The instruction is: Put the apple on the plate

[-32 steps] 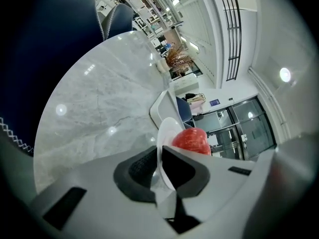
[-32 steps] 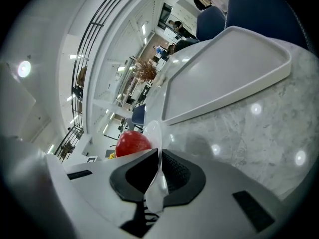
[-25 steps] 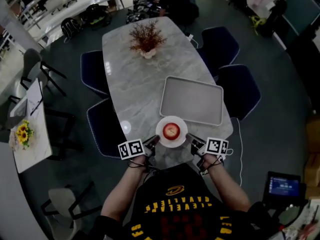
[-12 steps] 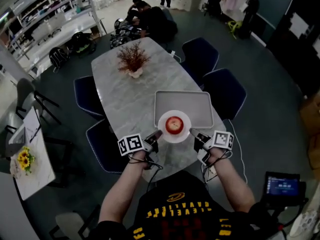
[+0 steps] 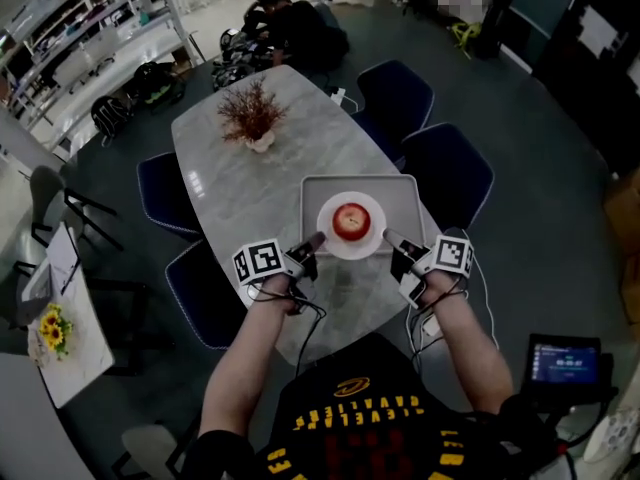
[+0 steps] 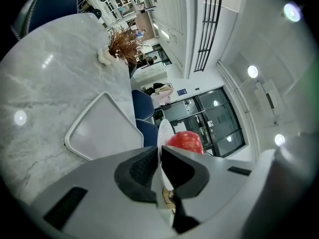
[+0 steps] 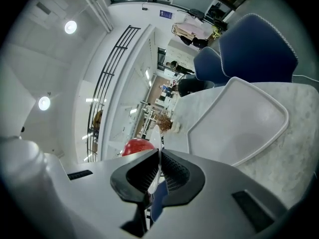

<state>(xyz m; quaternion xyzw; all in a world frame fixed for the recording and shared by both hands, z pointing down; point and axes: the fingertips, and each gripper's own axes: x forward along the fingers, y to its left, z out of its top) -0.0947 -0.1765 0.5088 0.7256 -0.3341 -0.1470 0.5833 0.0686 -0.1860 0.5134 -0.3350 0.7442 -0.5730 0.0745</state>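
A round white plate (image 5: 352, 250) of smooth, glossy material is held up between the two tools, clear of the tabletop (image 5: 225, 168), which is an oval slab of pale grey, marble-like stone with fine veins. The round, shiny red apple (image 5: 350, 218) is seen lying in the middle of this plate. The left tool (image 5: 316, 239) is clamped on the thin rim at the plate's left side. Its dark ribbed pads (image 6: 143, 168) have just been closing, and the rim is gripped between them. The right tool (image 5: 388, 236) is clamped in the same way on the opposite rim, which is pinched between its grooved pads (image 7: 173, 173). In the head view the plate is found over the near edge of a rectangular light grey tray (image 5: 405, 193) with rounded corners and a raised border, laid flat on the tabletop. A bunch of dry reddish-brown twigs (image 5: 248, 113) in a small pale vase is placed further along the stone. Dark blue padded chairs (image 5: 395, 93) are set around it.
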